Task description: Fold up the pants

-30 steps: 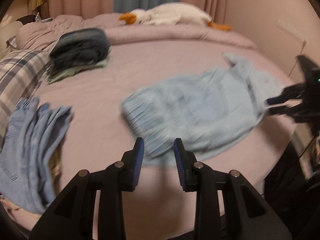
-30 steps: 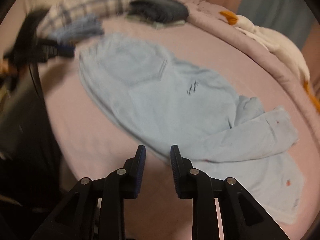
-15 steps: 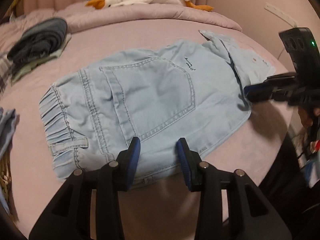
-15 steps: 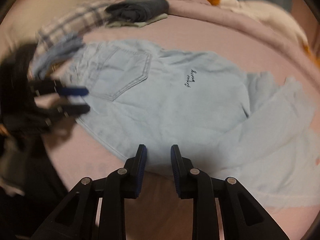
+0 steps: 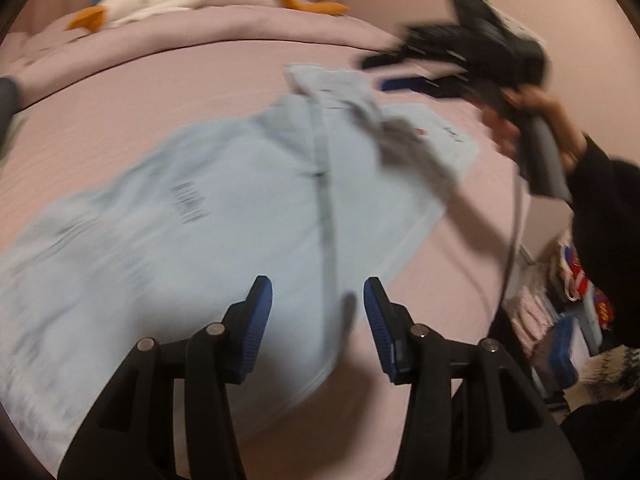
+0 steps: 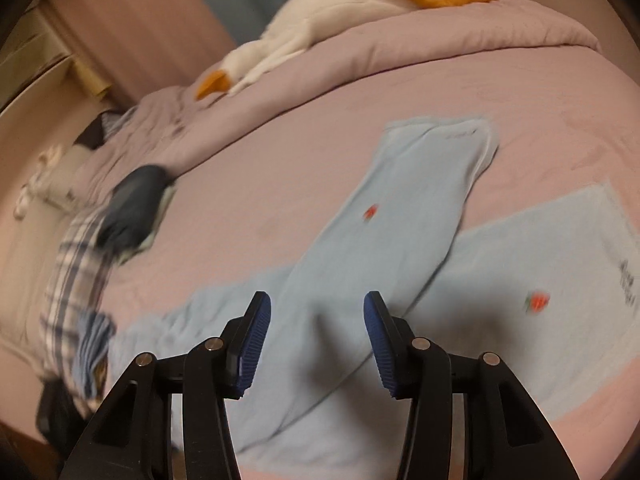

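Two legs of one pair of pale blue pants, spread flat on the pink bed, lie splayed apart and crossing near the crotch rather than stacked. Landmark: the pants. Left gripper: above the near edge of the seat, beside the long seam; jaws roughly half open and opening, nothing pressed between the pads. Right gripper: above the point where the legs meet; jaws likewise about half open and opening, empty. A dark bundle of clothes and a white plush goose lie beyond the pants, well apart. Step in hand, as judged: between grasps, picking fresh hold points. Next move calls for both jaws to come down on cloth edges, probably a leg hem and the waist side, to bring one leg over the other. Motion blur hides the exact edge lines.
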### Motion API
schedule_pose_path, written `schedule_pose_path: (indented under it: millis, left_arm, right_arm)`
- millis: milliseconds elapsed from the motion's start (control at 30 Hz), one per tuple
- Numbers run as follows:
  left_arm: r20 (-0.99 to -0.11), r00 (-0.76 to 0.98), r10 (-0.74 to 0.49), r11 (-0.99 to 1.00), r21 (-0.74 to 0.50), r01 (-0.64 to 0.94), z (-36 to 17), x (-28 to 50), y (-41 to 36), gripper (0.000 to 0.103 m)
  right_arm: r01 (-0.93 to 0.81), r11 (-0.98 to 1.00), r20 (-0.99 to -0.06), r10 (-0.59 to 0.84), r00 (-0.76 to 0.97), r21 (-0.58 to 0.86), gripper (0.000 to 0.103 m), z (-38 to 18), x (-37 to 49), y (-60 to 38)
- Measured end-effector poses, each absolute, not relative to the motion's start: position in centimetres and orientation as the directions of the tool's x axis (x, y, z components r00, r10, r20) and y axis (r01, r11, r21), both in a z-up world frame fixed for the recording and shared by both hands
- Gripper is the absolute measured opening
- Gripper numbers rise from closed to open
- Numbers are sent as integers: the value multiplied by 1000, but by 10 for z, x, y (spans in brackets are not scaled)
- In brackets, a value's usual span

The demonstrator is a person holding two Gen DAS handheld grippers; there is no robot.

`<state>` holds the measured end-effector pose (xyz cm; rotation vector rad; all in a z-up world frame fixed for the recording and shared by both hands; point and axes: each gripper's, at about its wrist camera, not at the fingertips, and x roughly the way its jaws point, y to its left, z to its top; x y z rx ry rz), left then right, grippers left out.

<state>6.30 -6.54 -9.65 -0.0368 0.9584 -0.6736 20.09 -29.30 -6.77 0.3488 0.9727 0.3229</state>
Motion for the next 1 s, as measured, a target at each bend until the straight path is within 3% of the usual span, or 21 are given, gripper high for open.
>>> schedule_pose_path:
  millis: [233,367,433,467,500,533,600,867,1000]
  left_arm:
    - [-769,348,-536,791,-314,525,-108,82,-96,44]
    - [-773,362,-521,806,-307,506,-110,82,-93,26]
    - [-772,355,-528,805,-322,497,-110,84,-93,26]
    - [-770,353,-531,805,-331,492,-109,85,-93,26]
    - [-769,352,-534,805,-335,489,-109,85,-92,26]
    - [-769,351,-535,805,-336,489,-110,86,-90,26]
    - [-770,354,-530,806,-330,491,-112,84,-89,25]
    - [-782,373,-499,819,-285,499,-114,77,-98,22]
    - [-793,383,-474,824,-246,511,-115,74,-107,22]
  right_arm:
    - [-80,934,-826,347,445,349,49,-77,274,-265]
    - [-44,953,-875,292,385,298,49,-96,305,-257]
    - [-28,978,-912,204,357,207,49,-111,313,-248]
    - [-23,987,-920,159,359,161,43,-114,312,-246]
    - [-20,993,-921,116,372,117,23,-116,310,-243]
    - [-23,993,-916,113,386,113,11,-117,306,-244]
    - [-9,987,-893,152,423,163,6,-112,295,-254]
    - [36,906,-698,298,652,421,5,-47,202,-350]
    - [87,857,-608,285,741,508,5,-33,138,-401]
